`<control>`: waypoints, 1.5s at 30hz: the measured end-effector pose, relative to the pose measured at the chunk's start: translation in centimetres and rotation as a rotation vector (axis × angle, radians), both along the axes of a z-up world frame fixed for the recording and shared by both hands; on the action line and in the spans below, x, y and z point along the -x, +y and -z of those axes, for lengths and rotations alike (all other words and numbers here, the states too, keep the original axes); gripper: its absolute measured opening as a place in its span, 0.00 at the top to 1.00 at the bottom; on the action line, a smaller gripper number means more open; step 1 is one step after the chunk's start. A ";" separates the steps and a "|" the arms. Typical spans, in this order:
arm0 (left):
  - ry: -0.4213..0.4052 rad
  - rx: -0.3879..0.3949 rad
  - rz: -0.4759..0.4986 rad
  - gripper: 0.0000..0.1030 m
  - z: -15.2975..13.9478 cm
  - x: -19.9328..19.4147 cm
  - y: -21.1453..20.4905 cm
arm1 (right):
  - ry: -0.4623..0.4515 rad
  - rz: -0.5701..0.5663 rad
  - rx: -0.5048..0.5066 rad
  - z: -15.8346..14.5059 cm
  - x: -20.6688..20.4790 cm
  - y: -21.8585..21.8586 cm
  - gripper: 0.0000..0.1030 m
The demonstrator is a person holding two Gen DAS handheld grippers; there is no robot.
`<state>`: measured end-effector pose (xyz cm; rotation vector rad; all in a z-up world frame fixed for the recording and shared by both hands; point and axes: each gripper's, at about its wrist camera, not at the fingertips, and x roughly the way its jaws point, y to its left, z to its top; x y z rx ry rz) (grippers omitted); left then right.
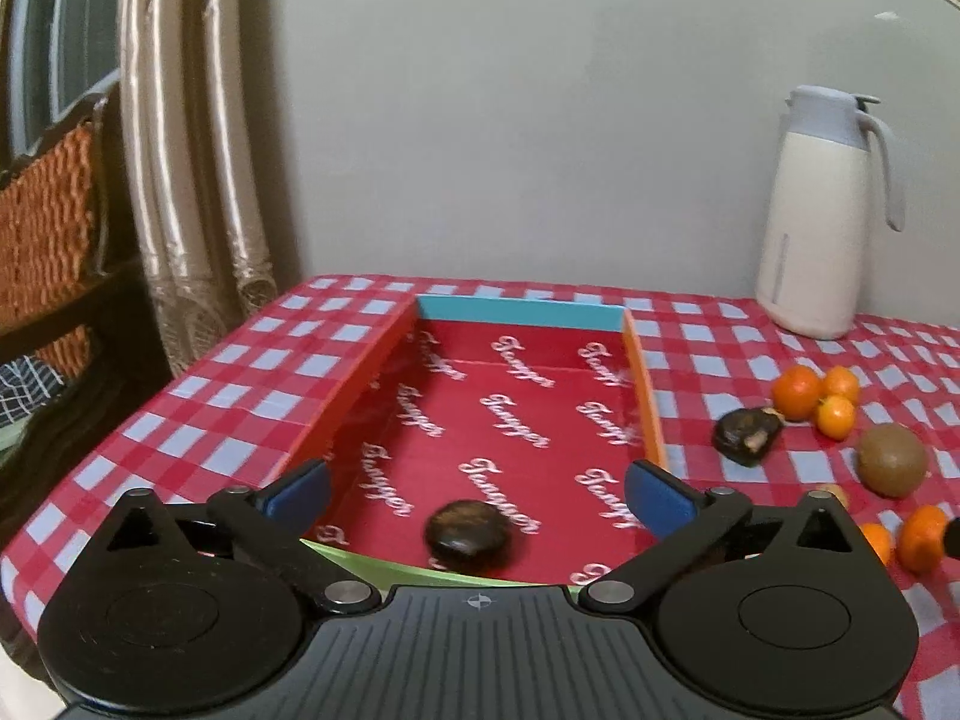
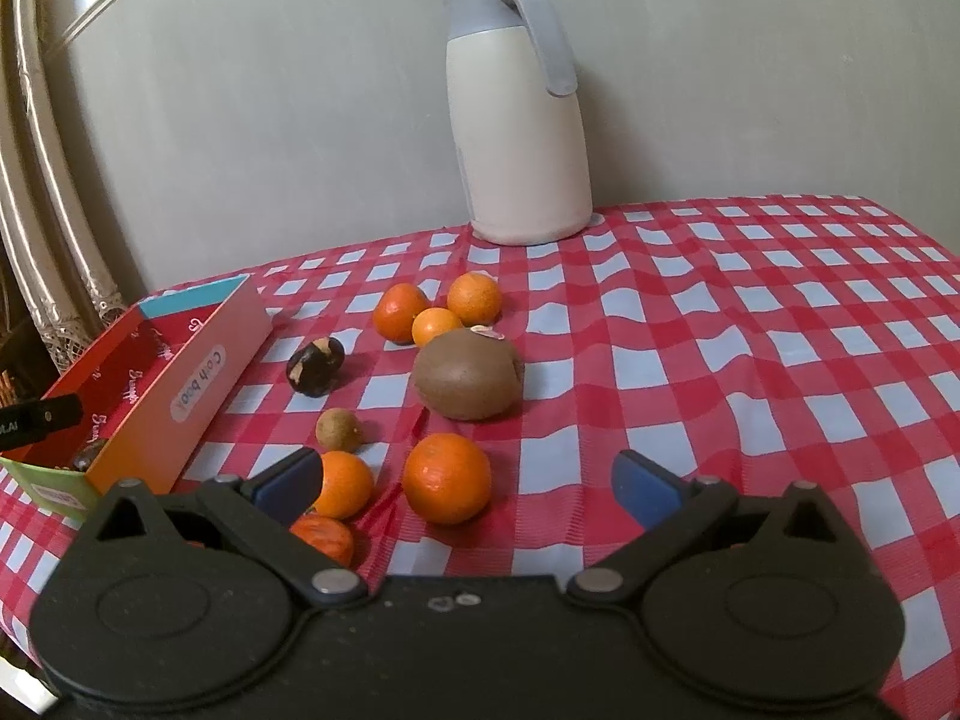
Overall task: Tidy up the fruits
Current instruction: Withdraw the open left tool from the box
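Surface: red-and-white checked tablecloth (image 2: 750,324), wrinkled, covering the whole table.
Room: pale grey wall behind; silvery pleated curtain (image 1: 180,180) at far left; dark wooden chair with orange woven back (image 1: 48,222) beside it, left wrist view only.
Box: shallow red cardboard box with white script print and orange, blue and green walls (image 1: 522,312), on the left part of the cloth.
Fruit in box: one dark brown rounded fruit (image 1: 469,535), blurred, lying on the box floor near the green front wall, touching neither pad.
Left gripper (image 1: 477,495): black, blue pads spread wide over the box, nothing pinched.
Loose fruit: right of the box, a dark brown fruit with a pale scar (image 2: 315,366), small tan round fruit (image 2: 339,429), three small oranges clustered (image 2: 437,307), large brown kiwi (image 2: 468,375) just in front of them, bigger orange tangerine (image 2: 447,478) nearest.
Right gripper (image 2: 465,483): black, blue pads spread apart above the cloth, tangerine between them, untouched.
Jug: tall cream jug with grey lid and handle (image 2: 519,120), at the back against the wall.
Right wrist view only: box's outer orange wall with a "Cook book" label (image 2: 198,384); two more oranges by the left pad (image 2: 345,483).
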<state>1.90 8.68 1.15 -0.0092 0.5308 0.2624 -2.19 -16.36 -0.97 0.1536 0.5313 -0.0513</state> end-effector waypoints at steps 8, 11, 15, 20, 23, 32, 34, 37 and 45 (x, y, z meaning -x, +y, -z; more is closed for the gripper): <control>0.014 -0.002 0.041 0.00 -0.1 -0.1 -1.5 | 0.020 0.005 0.022 0.4 -0.5 0.1 0.00; 0.019 0.002 0.053 0.00 -0.1 -0.2 -1.9 | 0.028 0.005 0.029 0.5 -0.6 0.2 0.00; 0.022 0.005 0.067 0.00 -0.1 -0.3 -2.3 | 0.035 0.008 0.029 0.6 -0.8 0.2 0.00; 0.024 -0.010 0.076 0.00 -0.1 -0.5 -2.9 | 0.043 0.012 0.032 0.8 -1.1 0.2 0.00; 0.025 -0.013 0.081 0.00 -0.1 -0.5 -3.1 | 0.048 0.015 0.037 0.9 -1.2 0.2 0.00; 0.027 -0.032 0.090 0.00 -0.1 -0.5 -3.5 | 0.045 0.034 0.058 1.1 -1.5 0.3 0.00; 0.027 -0.037 0.089 0.00 -0.1 -0.5 -3.6 | 0.047 0.044 0.063 1.1 -1.5 0.2 0.00; 0.020 -0.052 0.089 0.00 -0.1 -0.4 -3.8 | 0.051 0.054 0.062 1.2 -1.6 0.1 0.00; 0.018 -0.058 0.096 0.00 -0.2 -0.4 -4.0 | 0.047 0.064 0.079 1.2 -1.6 0.2 0.01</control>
